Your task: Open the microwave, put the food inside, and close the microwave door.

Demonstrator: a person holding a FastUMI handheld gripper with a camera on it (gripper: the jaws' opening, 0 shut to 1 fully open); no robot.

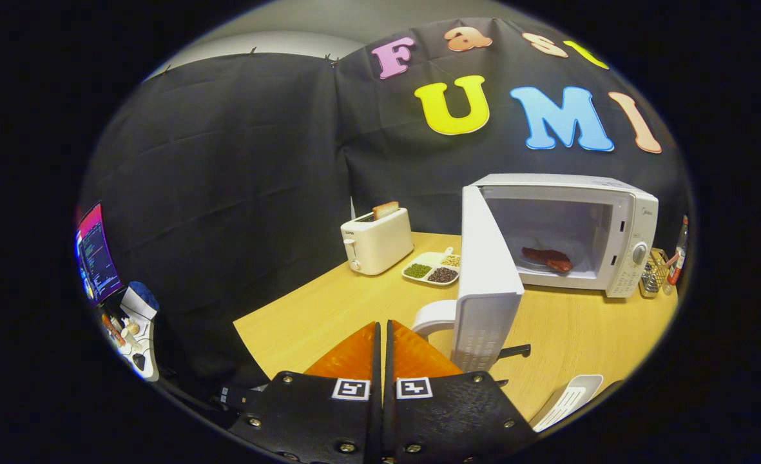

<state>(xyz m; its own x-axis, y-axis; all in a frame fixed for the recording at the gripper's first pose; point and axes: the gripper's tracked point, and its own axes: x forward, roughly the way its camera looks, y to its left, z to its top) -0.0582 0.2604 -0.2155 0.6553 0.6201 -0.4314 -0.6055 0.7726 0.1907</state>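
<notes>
wooden table (328, 316) | microwave (618, 225) | toaster (377, 241) | divided tray (433, 267) | spatula (567, 399) | claw (381, 332) fingers together

From my remote seat, the table (328, 309) looked like smooth light wood, the microwave (618, 219) and toaster (380, 243) glossy white plastic, the upper-left backdrop (225, 161) matt wrinkled cloth.

My gripper (382, 335) sits fingers together over the near edge of the table (567, 328). Ahead right stands the microwave (618, 225), its door (486, 283) swung open toward me (food (548, 258) inside). The toaster (377, 241) stands left of it, the divided tray (433, 268) between them.
</notes>
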